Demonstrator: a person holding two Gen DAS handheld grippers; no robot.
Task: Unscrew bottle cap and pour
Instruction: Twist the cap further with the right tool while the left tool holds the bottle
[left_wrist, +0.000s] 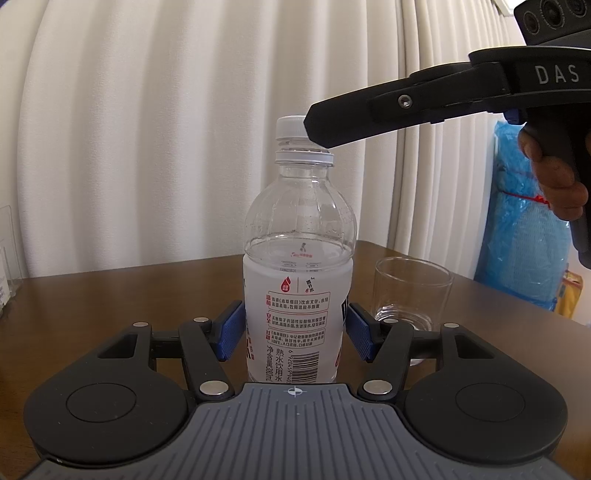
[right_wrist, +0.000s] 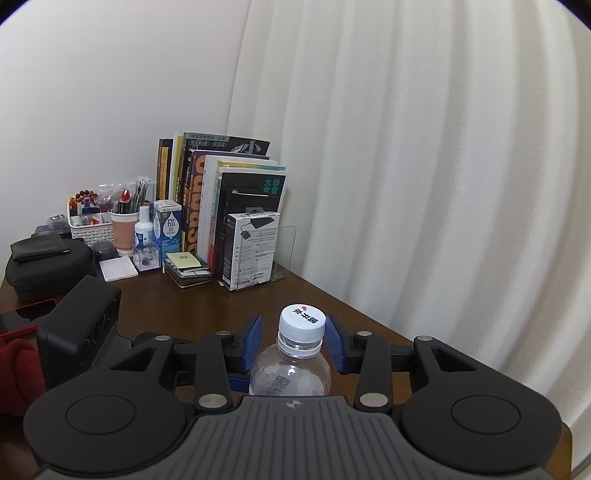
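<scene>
Bottle (left_wrist: 297, 258) upright on bench (left_wrist: 110, 295), clamped at the label by left gripper (left_wrist: 295, 328). Right gripper (right_wrist: 293, 341) brackets the cap (right_wrist: 302, 322), jaws released, small gaps either side. Cap not yet unscrewed; glass (left_wrist: 413, 291) just beside, empty. Unscrewing and pouring remain.

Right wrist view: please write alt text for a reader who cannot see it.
A white cap on a clear water bottle sits between the right gripper's open blue fingers, not yet gripped. Behind, on the brown desk, stand books and a white curtain.
</scene>
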